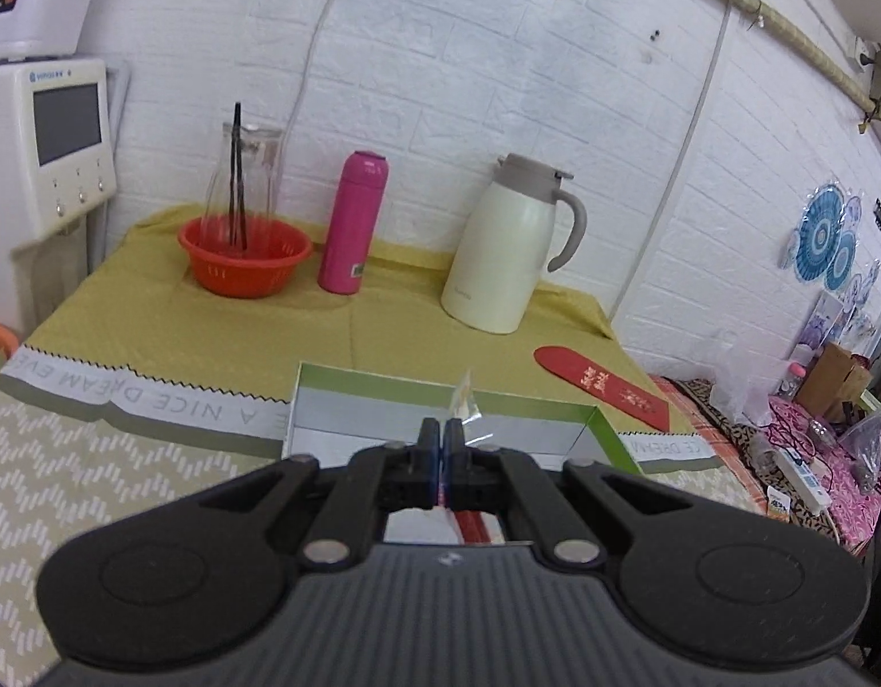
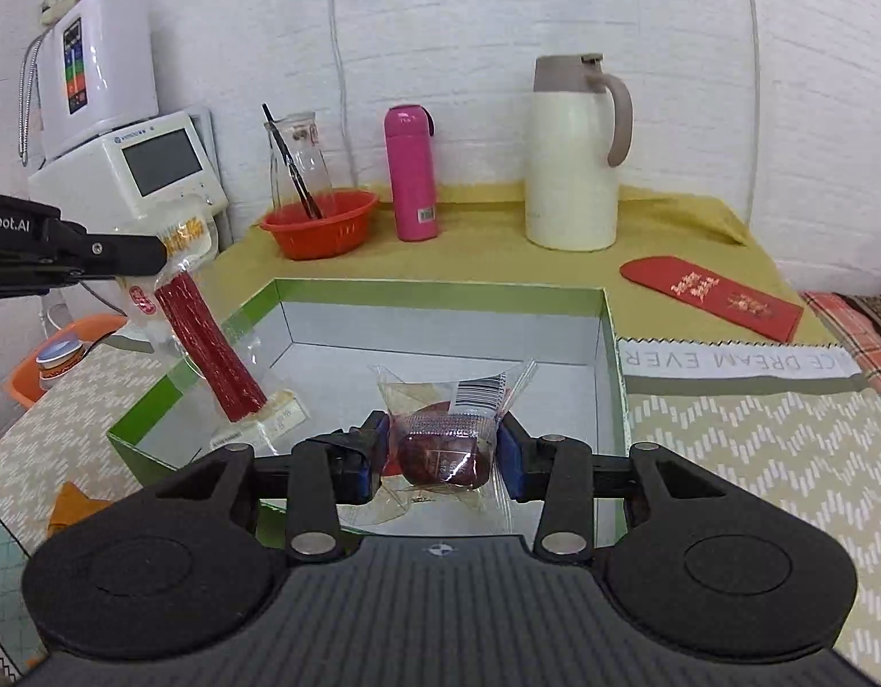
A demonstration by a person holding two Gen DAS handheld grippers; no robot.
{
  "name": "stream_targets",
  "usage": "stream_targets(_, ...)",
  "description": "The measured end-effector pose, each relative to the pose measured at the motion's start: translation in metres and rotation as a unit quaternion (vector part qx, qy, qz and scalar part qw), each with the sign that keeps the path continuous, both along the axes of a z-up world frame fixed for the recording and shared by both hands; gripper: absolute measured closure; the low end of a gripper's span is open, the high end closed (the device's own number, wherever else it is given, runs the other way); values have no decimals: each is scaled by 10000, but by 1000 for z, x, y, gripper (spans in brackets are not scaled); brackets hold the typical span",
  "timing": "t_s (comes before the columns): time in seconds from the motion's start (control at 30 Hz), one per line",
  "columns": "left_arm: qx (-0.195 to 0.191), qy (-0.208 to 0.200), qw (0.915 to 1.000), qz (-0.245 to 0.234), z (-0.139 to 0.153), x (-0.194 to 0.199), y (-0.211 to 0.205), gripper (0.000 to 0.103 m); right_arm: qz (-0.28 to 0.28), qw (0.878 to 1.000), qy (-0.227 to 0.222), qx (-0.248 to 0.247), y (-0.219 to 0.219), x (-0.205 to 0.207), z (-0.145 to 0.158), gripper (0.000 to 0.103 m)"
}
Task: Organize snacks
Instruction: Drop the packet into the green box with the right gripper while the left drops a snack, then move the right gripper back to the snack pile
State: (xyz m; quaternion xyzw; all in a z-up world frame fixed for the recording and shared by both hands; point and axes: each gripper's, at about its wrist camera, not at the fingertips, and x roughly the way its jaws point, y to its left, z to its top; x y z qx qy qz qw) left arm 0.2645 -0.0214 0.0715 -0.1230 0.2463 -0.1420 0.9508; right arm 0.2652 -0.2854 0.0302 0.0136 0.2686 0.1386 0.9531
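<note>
An open box with green walls and a white inside [image 2: 609, 343] sits on the table; its far wall shows in the left wrist view [image 1: 383, 395]. My left gripper [image 1: 441, 435] is shut on the top edge of a clear packet of red snack sticks [image 2: 205, 343]. The packet hangs tilted over the box's left wall, and the left gripper [image 2: 162, 255] shows at the left edge of the right wrist view. My right gripper [image 2: 443, 449] is shut on a clear-wrapped dark red round snack [image 2: 440, 452] and holds it over the box's near part.
At the back of the yellow cloth stand an orange basket [image 2: 320, 223] holding a glass carafe, a pink flask [image 2: 411, 172] and a cream thermos jug [image 2: 575, 154]. A red envelope [image 2: 709, 297] lies to the right of the box. White appliances [image 2: 148, 166] stand at the left.
</note>
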Motion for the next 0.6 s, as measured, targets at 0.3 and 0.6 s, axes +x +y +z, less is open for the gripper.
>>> stream_targets(0.3, -93, 110, 9999, -30, -30, 19, -3, 0, 409, 9983, -209, -346, 20, 16, -13, 0)
stream_targets(0.6, 265, -475, 9981, 277, -9, -9, 1, 1, 278, 9940, -923, -512, 7, -7, 17, 0)
